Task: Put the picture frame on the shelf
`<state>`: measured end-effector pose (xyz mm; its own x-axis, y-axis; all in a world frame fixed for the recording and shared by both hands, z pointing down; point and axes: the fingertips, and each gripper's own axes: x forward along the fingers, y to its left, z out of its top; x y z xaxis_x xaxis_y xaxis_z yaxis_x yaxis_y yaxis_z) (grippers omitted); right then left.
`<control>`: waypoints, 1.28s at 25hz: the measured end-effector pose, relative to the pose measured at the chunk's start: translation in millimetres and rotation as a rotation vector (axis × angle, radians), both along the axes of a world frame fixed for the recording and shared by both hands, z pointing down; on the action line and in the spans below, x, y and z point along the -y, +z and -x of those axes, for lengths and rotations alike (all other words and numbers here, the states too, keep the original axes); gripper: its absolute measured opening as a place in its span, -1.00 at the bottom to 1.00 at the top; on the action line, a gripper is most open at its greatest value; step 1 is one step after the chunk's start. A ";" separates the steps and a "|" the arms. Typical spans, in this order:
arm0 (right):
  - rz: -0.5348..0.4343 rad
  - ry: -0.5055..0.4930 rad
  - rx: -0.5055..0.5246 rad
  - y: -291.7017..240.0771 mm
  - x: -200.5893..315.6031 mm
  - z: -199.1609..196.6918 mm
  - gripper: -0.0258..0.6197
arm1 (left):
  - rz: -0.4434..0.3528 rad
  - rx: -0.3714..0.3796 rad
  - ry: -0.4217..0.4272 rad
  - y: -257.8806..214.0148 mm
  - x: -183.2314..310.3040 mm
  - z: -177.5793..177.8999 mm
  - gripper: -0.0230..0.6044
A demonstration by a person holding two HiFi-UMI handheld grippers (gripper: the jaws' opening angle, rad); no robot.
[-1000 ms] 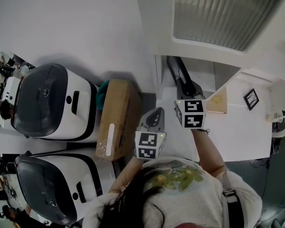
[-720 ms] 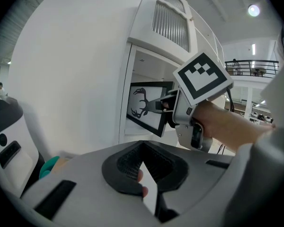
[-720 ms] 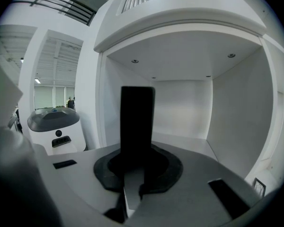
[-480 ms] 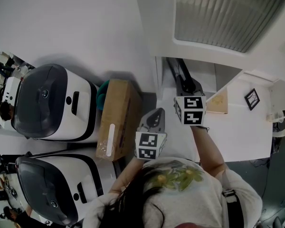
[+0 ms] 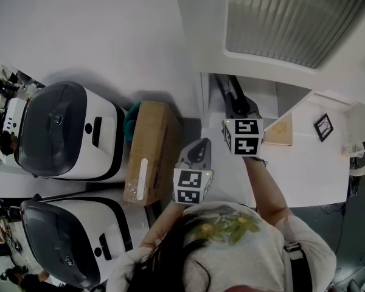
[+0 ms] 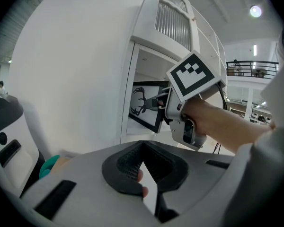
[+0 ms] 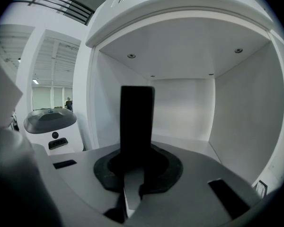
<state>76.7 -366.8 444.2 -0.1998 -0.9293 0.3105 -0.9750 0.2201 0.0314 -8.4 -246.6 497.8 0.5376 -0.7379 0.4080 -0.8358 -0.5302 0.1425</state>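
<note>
Left claw (image 6: 146, 186): pressed together, nothing in it, hanging back short of the shelf. Ahead of it, right claw (image 6: 164, 99) is pinching the black rectangular picture frame with an antler print (image 6: 144, 105) by its near edge. The frame stands upright and runs out past the claw tips into the mouth of the white shelf recess (image 7: 184, 143), near the left wall. Can't tell if its bottom edge touches the shelf floor.

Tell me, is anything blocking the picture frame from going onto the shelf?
No, nothing I can see. The right claw holds the picture frame at the opening of the shelf, and the space inside looks bare.
</note>
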 end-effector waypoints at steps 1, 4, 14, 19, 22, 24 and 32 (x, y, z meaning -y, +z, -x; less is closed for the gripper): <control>0.000 0.001 0.001 0.0 1.0 0.0 -0.80 | 0.000 0.000 0.000 -0.1 -0.1 0.2 -0.86; 0.001 0.001 0.003 0.3 4.1 0.2 -0.80 | 0.002 -0.001 0.000 0.1 -1.2 0.0 -0.86; 0.010 0.003 0.047 0.8 14.1 -0.2 -0.80 | 0.009 0.000 0.009 1.7 -5.6 -3.3 -0.86; 0.012 0.002 0.065 0.5 17.6 -0.5 -0.80 | 0.016 0.006 0.014 3.7 -6.2 -3.9 -0.86; 0.010 0.002 0.055 0.9 18.9 0.2 -0.80 | 0.017 0.007 0.017 4.1 -6.1 -4.7 -0.86; 0.007 0.001 0.044 0.8 19.7 1.0 -0.80 | 0.016 0.008 0.018 4.1 -5.8 -5.1 -0.86; 0.001 -0.023 0.021 0.4 17.4 8.1 -0.73 | 0.011 0.005 0.016 1.9 -6.4 -3.5 -0.86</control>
<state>68.6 -384.1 444.7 -0.2278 -0.9240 0.3072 -0.9700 0.2429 0.0111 -4.9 -240.2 499.6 0.5473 -0.7247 0.4186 -0.8280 -0.5418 0.1445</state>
